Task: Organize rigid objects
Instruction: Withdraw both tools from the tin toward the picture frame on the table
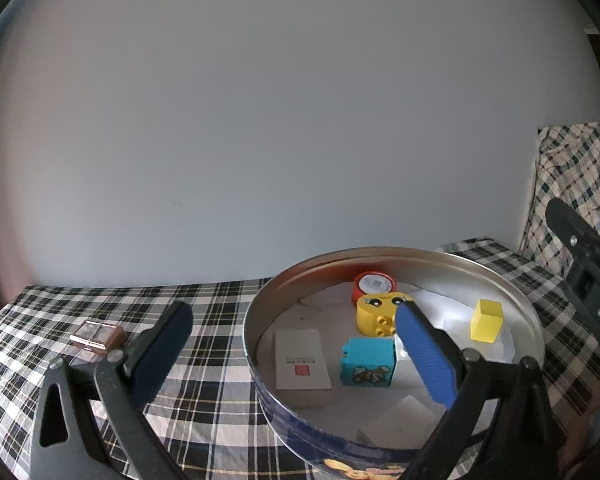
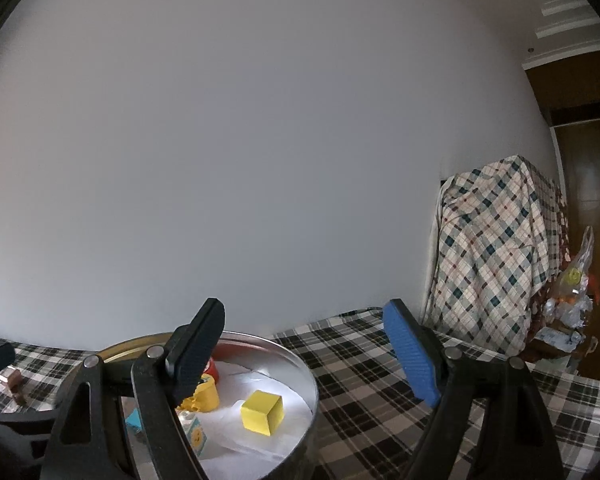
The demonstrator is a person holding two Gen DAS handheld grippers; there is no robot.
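Note:
A round metal tin on the plaid cloth holds a yellow cube, a yellow face brick, a blue brick, a red round box and a white card box. My left gripper is open and empty over the tin's left rim. My right gripper is open and empty above the tin's right rim, near the yellow cube. A small brown clasp box lies on the cloth left of the tin.
The plaid tablecloth covers the table up to a plain wall. A checked cloth drapes over something at the right, with plastic bags beside it. The right gripper's body shows at the left view's right edge.

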